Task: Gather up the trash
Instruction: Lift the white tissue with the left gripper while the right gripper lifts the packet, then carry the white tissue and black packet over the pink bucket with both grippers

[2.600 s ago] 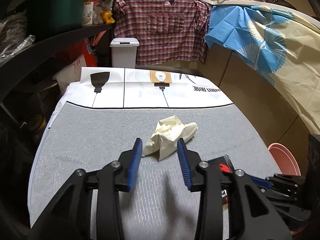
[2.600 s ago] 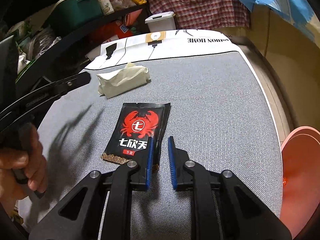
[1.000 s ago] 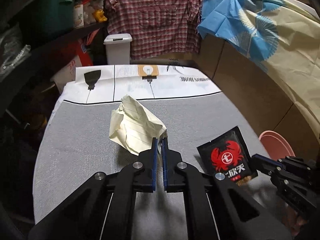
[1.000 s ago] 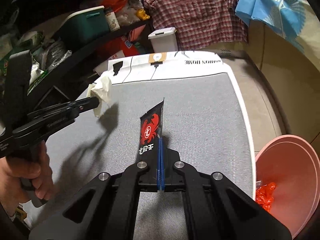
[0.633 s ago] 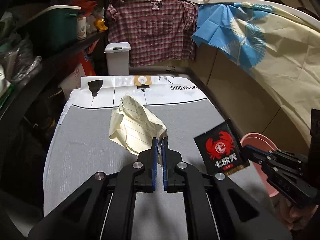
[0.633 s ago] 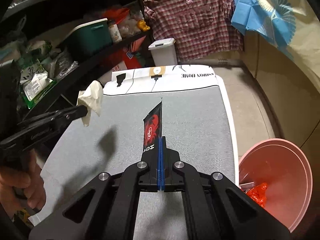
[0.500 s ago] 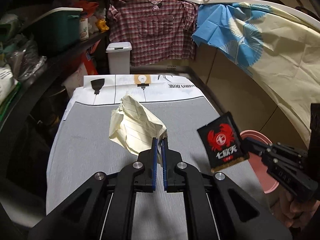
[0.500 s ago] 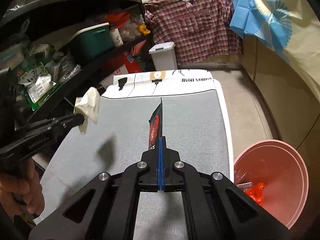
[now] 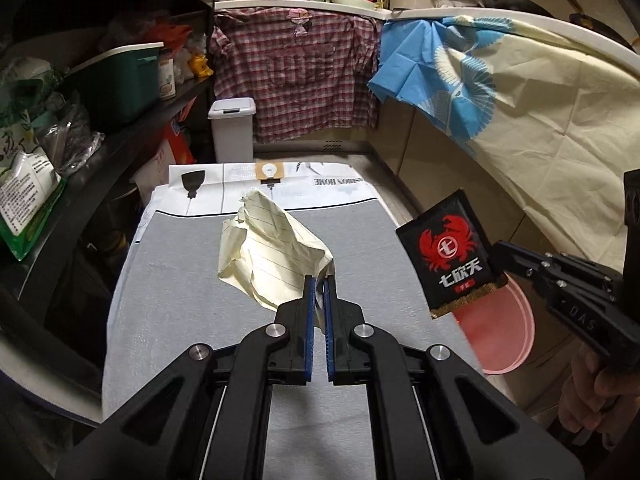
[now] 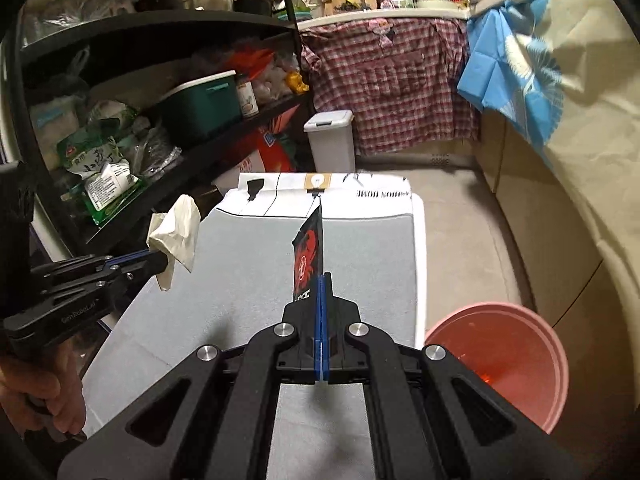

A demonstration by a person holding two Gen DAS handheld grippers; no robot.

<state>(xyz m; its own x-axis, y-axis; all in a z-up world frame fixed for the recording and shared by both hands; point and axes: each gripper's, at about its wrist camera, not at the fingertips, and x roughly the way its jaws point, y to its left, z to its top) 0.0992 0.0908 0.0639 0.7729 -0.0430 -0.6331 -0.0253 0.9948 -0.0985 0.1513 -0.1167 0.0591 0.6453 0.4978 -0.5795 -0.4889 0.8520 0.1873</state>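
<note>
I have both pieces of trash off the table and in the air. My left gripper [image 9: 318,280] is clamped on a corner of the crumpled lined paper [image 9: 269,249], so the rest of the sheet stands up and forward of the fingertips, clear of the grey table mat [image 9: 172,320] beneath it. I pinched it at an edge because a loose crumple gives no firm body to squeeze; the blue pads [image 9: 307,320] sit almost together with only a fold of paper between them.

My right gripper [image 10: 322,280] is closed on the black crab-logo snack wrapper [image 10: 309,254], held by its lower edge. From the right wrist view it stands edge-on straight ahead of the fingertips; from the left wrist view its printed face [image 9: 450,250] shows off to the right of my left gripper, hanging above the rim side of the pink bucket [image 9: 516,320].

That bucket [image 10: 520,344] sits on the floor below and to the right of my right gripper, just beside the table's edge, with something orange-red inside. I judge it the collecting bin, which is why the wrapper is carried toward that side. The paper is further from it, so I expect the wrapper goes in first. The white lidded bin [image 10: 331,142] past the far end of the table is well apart from both grippers.
</note>
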